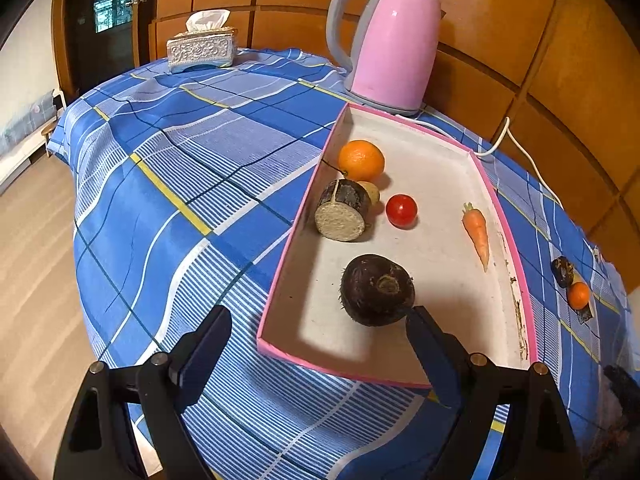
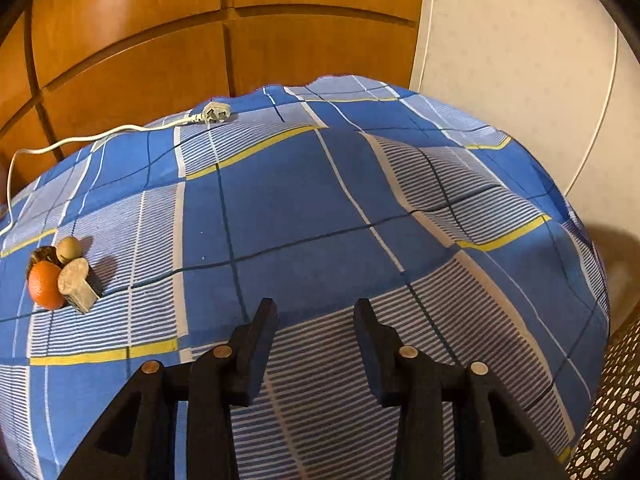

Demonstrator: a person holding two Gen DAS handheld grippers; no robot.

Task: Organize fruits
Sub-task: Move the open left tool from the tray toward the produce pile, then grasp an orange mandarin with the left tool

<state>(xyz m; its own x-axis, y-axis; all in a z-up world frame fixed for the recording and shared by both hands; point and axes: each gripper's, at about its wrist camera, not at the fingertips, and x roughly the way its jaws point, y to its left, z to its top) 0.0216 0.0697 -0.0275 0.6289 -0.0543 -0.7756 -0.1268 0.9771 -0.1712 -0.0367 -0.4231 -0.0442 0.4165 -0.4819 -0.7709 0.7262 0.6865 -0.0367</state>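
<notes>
Left wrist: pink-rimmed tray (image 1: 507,216) holds orange (image 1: 361,160), tomato (image 1: 401,210), carrot (image 1: 477,233).

no readable text, apparently no labels

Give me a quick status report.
Left gripper open by dark root in tray. Right gripper open, empty. Small pile outside tray.

Two oranges (image 1: 361,160) (image 1: 579,295), one tomato (image 1: 401,210), one carrot (image 1: 477,233), one kettle (image 1: 387,42).
</notes>
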